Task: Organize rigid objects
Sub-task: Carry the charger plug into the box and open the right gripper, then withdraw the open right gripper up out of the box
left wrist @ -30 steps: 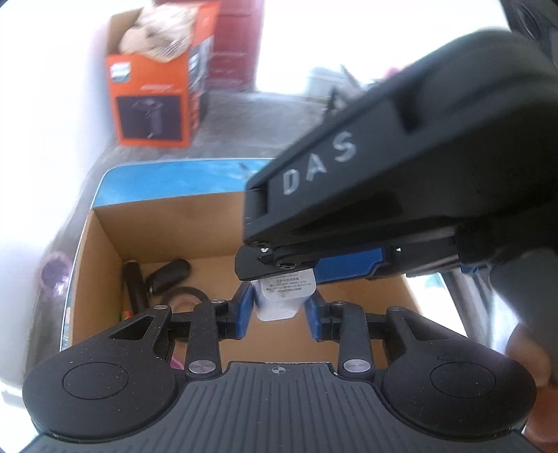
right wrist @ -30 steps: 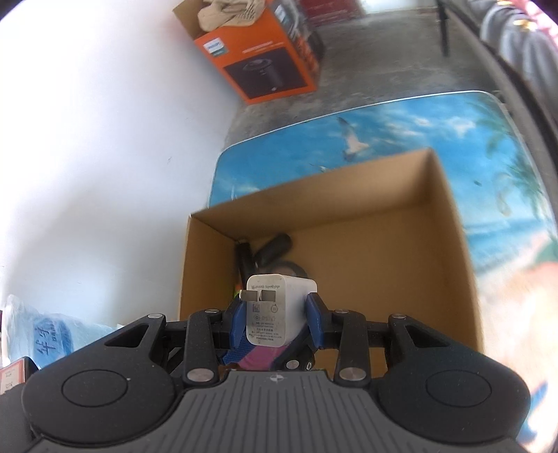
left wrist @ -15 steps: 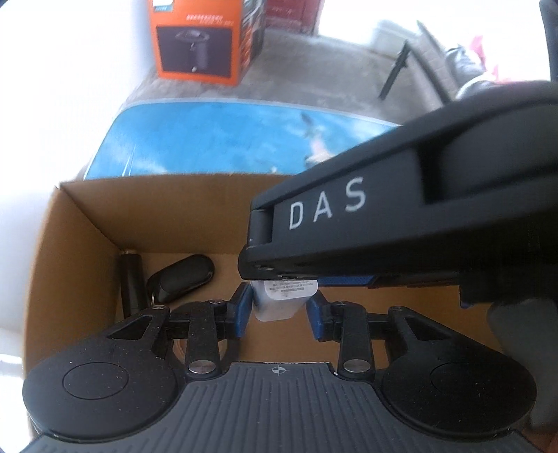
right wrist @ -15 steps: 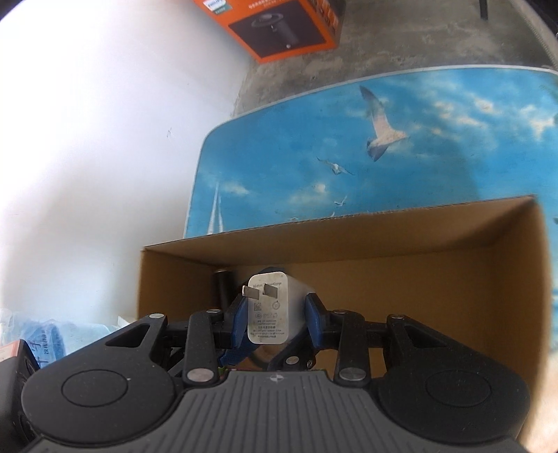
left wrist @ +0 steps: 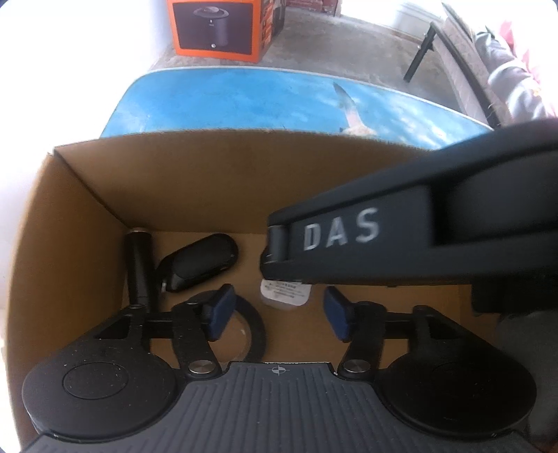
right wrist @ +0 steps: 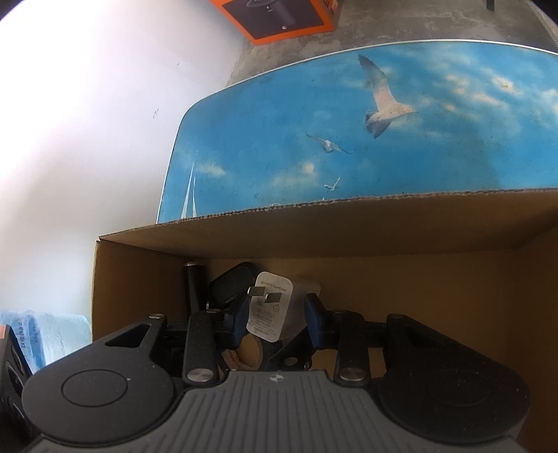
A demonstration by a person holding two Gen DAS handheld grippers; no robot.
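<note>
A white charger plug (right wrist: 268, 306) hangs inside the cardboard box (right wrist: 348, 223), between the fingers of my right gripper (right wrist: 275, 319); its left side touches the left pad and a gap shows on its right. In the left wrist view the plug (left wrist: 284, 294) shows under the right gripper's black body (left wrist: 401, 240). My left gripper (left wrist: 279, 310) is open and empty inside the box (left wrist: 209, 163). On the box floor lie a black cylinder (left wrist: 139, 268), a black oval case (left wrist: 198, 261) and a black ring (left wrist: 253, 324).
The box stands on a table with a blue sky and seagull print (right wrist: 348, 122). An orange product carton (left wrist: 216, 28) sits on the concrete floor beyond. A white wall is to the left. A blue plastic bag (right wrist: 45, 334) lies at the left.
Both grippers have gone down into the box. My left gripper has opened and let go of the plug. My right gripper's fingers have spread wider around it.
</note>
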